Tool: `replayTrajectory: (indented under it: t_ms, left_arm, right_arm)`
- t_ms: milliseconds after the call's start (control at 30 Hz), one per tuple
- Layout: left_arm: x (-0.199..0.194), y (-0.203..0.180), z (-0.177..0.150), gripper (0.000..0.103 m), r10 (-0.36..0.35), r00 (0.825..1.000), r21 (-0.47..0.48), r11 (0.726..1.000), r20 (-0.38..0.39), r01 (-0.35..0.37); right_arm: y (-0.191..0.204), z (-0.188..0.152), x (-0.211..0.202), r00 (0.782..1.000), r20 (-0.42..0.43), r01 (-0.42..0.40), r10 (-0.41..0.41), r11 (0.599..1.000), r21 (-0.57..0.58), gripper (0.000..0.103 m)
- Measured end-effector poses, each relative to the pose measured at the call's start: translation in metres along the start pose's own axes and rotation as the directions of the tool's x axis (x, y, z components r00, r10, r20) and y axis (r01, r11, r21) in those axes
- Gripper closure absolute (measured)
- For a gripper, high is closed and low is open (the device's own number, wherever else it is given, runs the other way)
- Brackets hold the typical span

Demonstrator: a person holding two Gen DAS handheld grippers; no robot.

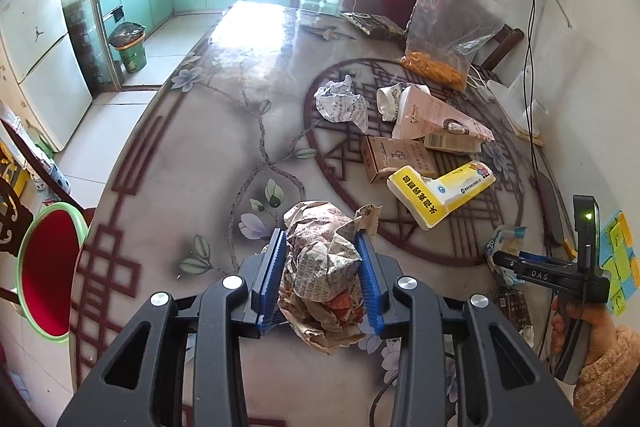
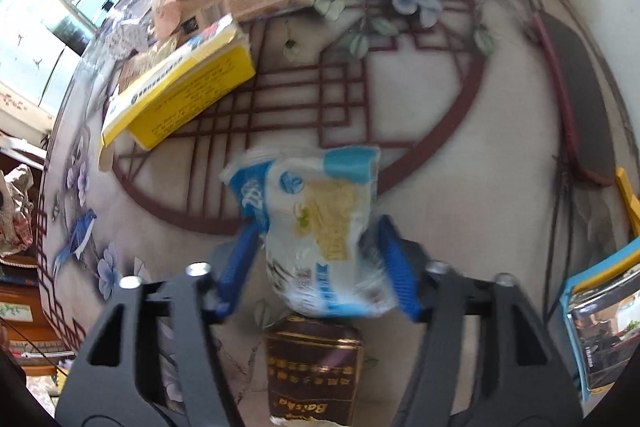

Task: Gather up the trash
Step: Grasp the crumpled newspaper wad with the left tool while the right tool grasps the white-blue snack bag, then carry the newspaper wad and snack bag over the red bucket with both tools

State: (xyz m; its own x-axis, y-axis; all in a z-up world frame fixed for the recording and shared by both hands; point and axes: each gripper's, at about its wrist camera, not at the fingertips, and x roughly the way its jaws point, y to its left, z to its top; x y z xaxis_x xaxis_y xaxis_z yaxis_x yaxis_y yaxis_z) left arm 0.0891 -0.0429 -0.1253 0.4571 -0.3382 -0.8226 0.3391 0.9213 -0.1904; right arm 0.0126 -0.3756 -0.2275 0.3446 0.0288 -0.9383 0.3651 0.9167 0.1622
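Left gripper [image 1: 322, 259] pinches a crumpled newspaper wad [image 1: 324, 267], held off the tabletop [image 1: 180, 147]. Right gripper [image 2: 316, 255] straddles a blue-white noodle wrapper [image 2: 320, 227] near the tabletop's right edge; blurred, can't tell if the pads [image 2: 396, 267] press it. A brown packet [image 2: 314, 367] lies just behind it. Yellow box [image 1: 436, 191], pink carton [image 1: 436, 119], brown box [image 1: 396, 159] and crumpled paper [image 1: 340, 103] are clustered mid-tabletop.

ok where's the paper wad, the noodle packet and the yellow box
paper wad [image 1: 324, 267], left wrist view, crumpled middle
noodle packet [image 2: 320, 227], right wrist view, noodle picture
yellow box [image 1: 436, 193], left wrist view, yellow side
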Motion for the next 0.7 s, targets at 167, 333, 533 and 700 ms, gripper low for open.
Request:
replayTrajectory:
  t_ms: [167,333,533,700]
  left_arm:
    - [-0.002,0.016,-0.003,0.070,0.014,1.000,-0.030,0.999,0.001,-0.014]
    - [-0.008,0.030,-0.004,0.070,0.013,1.000,-0.043,0.999,0.012,-0.013]
    - [-0.016,0.047,-0.004,0.070,0.001,1.000,-0.050,0.999,0.026,0.000]
    - [-0.024,0.066,-0.009,0.070,-0.011,0.999,-0.058,0.998,0.035,0.013]
  right_arm:
    - [0.004,-0.002,-0.002,1.000,-0.002,-0.013,0.013,1.000,0.010,0.072]
    - [0.017,-0.002,-0.011,0.999,0.015,-0.032,0.032,0.999,0.016,0.093]
    - [0.039,-0.001,-0.032,0.997,0.064,-0.053,0.053,0.999,0.008,0.093]
    - [0.064,-0.001,-0.056,0.990,0.119,-0.070,0.070,0.998,-0.002,0.093]
